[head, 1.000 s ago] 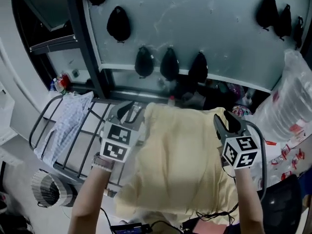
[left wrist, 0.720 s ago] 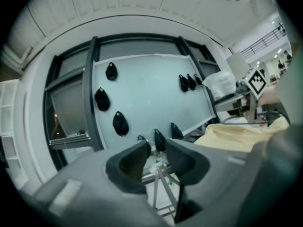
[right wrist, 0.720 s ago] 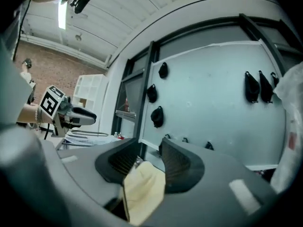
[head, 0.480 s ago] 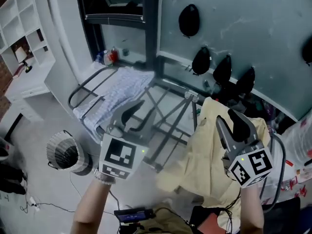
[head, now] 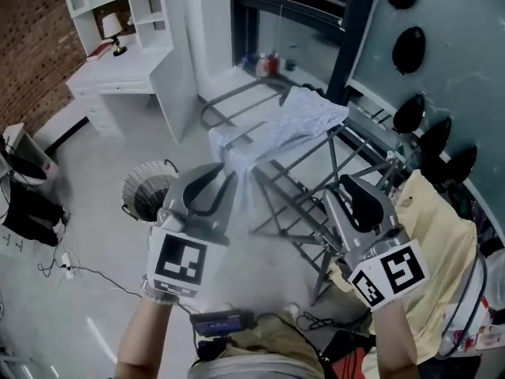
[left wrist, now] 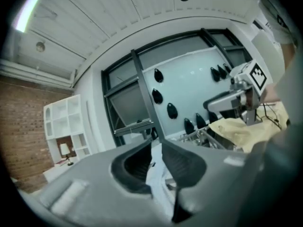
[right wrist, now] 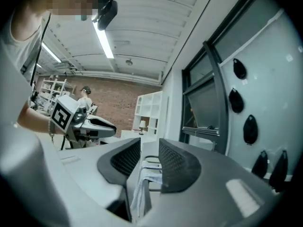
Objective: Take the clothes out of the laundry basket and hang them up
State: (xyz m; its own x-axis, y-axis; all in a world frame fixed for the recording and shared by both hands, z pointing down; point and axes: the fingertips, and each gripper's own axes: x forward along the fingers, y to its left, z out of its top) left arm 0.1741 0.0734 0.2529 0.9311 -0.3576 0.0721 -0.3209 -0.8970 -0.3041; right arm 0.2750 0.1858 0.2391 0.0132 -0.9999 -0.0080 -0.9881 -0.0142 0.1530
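yellow garment (head: 446, 243) is draped over the right end of the drying rack (head: 312, 204), bunched up and hanging down its near side; blue checked garment (head: 288, 125) is spread over the rack's far left end with one edge hanging down, well apart from the yellow one, bare rack bars between them; round mesh basket (head: 148, 192) stands on the floor (head: 79, 212) left of the rack, can't tell what's in it; my left gripper (head: 223, 172) is held over the floor between basket and rack, pointing toward the blue garment, jaws have just been closing and now leave a narrow gap with nothing clamped, the pale cloth I see through that gap in the left gripper view is the garment further off; right gripper (head: 353, 188) is over the rack bars just left of the yellow garment, jaws have also just been closing but stand wider apart, empty; further out: white tabletop (head: 118, 85) with a lamp (head: 113, 28) by a brick wall (head: 28, 54), cables (head: 87, 273) on the floor, dark oval shapes (head: 409, 50) on the pale wall behind the rack
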